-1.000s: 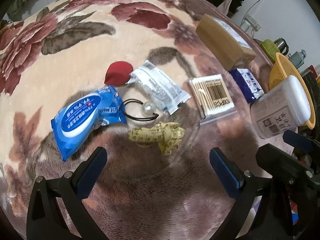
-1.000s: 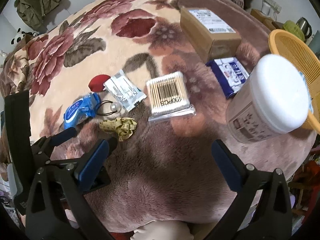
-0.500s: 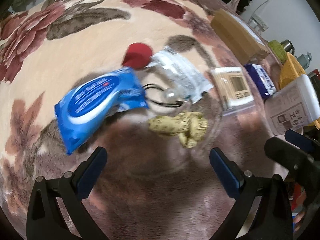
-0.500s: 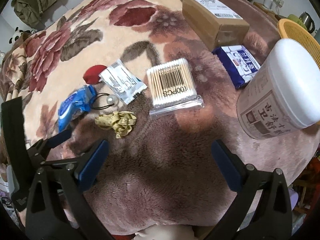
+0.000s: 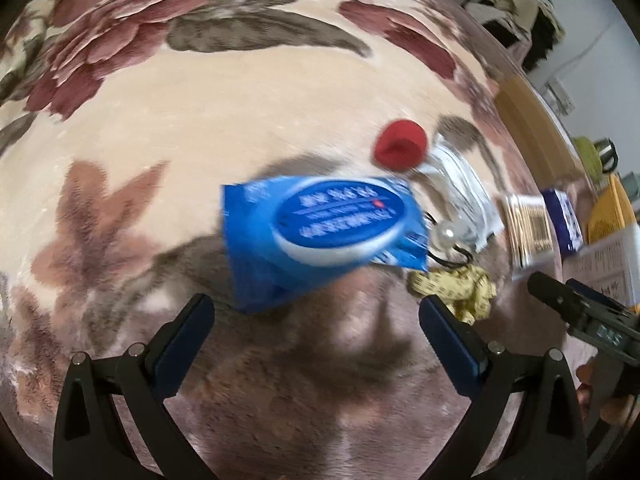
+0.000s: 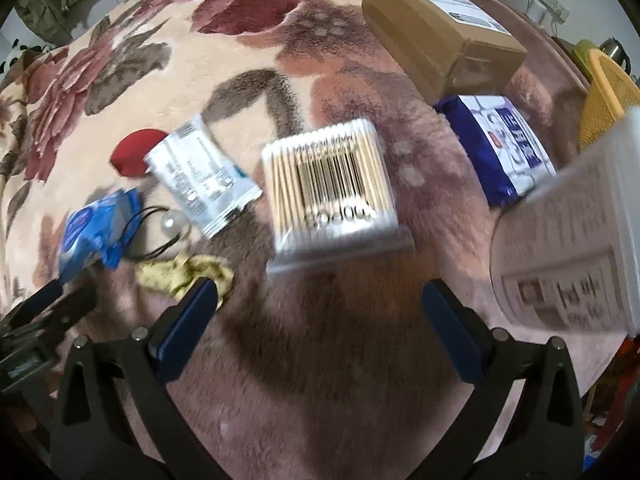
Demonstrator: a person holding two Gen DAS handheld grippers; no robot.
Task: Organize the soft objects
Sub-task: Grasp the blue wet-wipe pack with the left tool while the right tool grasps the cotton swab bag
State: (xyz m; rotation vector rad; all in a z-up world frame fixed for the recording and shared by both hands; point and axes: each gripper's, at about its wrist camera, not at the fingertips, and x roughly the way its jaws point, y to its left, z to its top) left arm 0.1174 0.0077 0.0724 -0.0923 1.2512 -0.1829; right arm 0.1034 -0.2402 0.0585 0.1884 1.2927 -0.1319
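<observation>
A blue wet-wipes pack (image 5: pixel 324 236) lies on the floral blanket (image 5: pixel 200 120), just ahead of my open left gripper (image 5: pixel 316 332). Right of it are a red sponge (image 5: pixel 400 150), a silver sachet (image 5: pixel 464 192), a pearl hair tie (image 5: pixel 446 236) and a crumpled yellow tape measure (image 5: pixel 460 290). My right gripper (image 6: pixel 320 316) is open and empty, close in front of the cotton-swab box (image 6: pixel 330 188). In the right wrist view the wipes pack (image 6: pixel 96 232), sachet (image 6: pixel 200 176), tape measure (image 6: pixel 184 274) and a dark blue tissue pack (image 6: pixel 500 148) also show.
A white tub (image 6: pixel 572 248) stands at the right, close to the right gripper. A cardboard box (image 6: pixel 436 28) lies at the back right and an orange basket (image 6: pixel 604 108) sits at the blanket's right edge. The left gripper's frame (image 6: pixel 36 320) shows at the lower left.
My left gripper has swung left and closer, so the blue wipes pack now sits centred ahead of it. My right gripper has moved forward and down toward the cotton-swab box.
</observation>
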